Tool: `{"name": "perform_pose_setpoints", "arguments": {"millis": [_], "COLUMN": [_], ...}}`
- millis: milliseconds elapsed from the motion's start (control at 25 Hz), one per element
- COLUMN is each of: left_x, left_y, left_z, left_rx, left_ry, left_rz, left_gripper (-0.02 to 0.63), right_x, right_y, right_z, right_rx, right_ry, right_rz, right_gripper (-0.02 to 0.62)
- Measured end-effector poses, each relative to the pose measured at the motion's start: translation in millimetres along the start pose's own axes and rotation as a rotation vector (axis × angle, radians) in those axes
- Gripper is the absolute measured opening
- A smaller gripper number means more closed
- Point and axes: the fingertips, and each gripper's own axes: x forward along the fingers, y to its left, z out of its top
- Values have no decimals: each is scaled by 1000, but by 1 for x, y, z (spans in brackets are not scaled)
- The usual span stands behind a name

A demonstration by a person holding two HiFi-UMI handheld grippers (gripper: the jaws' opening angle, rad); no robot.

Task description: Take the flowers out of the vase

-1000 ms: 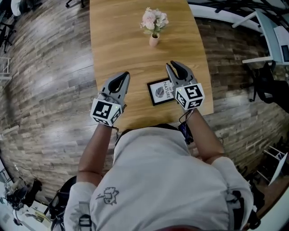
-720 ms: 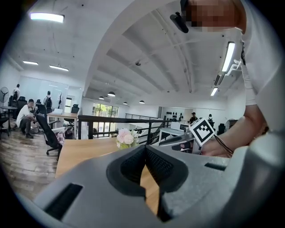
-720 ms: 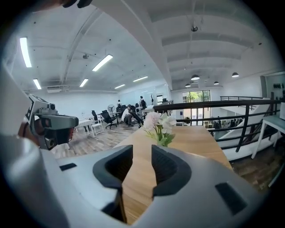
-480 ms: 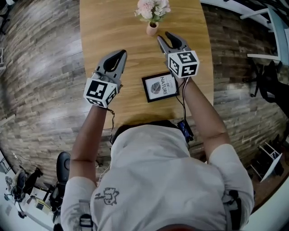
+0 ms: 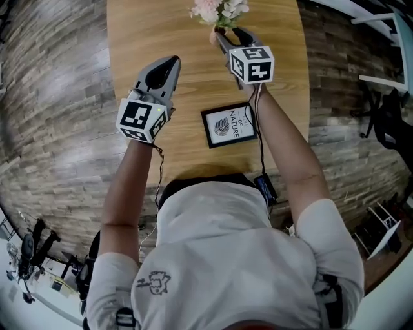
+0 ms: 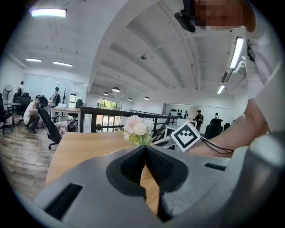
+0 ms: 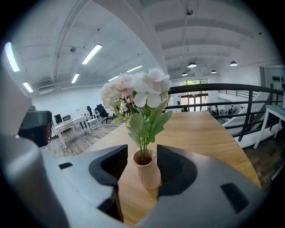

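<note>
A small peach vase [image 7: 147,172] with pale pink and white flowers [image 7: 133,91] stands on the far part of the wooden table [image 5: 135,26]. In the head view the flowers [image 5: 217,9] sit at the top edge. My right gripper [image 5: 229,33] has its jaws on either side of the vase. In the right gripper view the right gripper [image 7: 143,151] is opening, and its pads do not press on the vase. My left gripper [image 5: 169,62] hovers over the table to the left of the vase. Seen in its own view, the left gripper [image 6: 144,148] is shut and empty, with the flowers [image 6: 136,128] beyond it.
A black-framed picture [image 5: 229,126] lies on the table in front of the person, under the right forearm. Wood floor surrounds the table. Dark office chairs [image 5: 387,122] stand off to the right. A railing [image 7: 231,89] and desks lie beyond the table's far end.
Both grippers have moved forward, away from the person, toward the vase. The right gripper's jaws have spread and now straddle the vase. The left gripper stayed shut.
</note>
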Motion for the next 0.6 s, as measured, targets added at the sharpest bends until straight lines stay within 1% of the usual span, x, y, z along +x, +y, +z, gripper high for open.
{"name": "perform_pose_setpoints", "arguments": {"millis": [120, 280, 360, 480, 520, 600], "left_x": [7, 14, 16, 18, 18, 15], "left_y": [2, 0, 1, 1, 2, 4], "left_z": [-2, -3, -5, -8, -9, -12], "left_rx": [-23, -35, -41, -51, -54, -59], "left_ry": [-11, -7, -3, 1, 4, 8], "left_rz": [17, 12, 12, 15, 19, 30], "left_gripper": [5, 5, 5, 5, 3, 5], "right_x": [12, 24, 30, 33, 33, 33], "right_y": [-5, -6, -7, -8, -8, -7], "right_z": [2, 4, 3, 4, 4, 4], "right_rx": [7, -14, -18, -23, -28, -34], "right_ry": [5, 18, 22, 14, 10, 2], "right_rz": [-1, 9, 16, 26, 25, 22], "right_gripper": [213, 212, 201, 141, 107, 74]}}
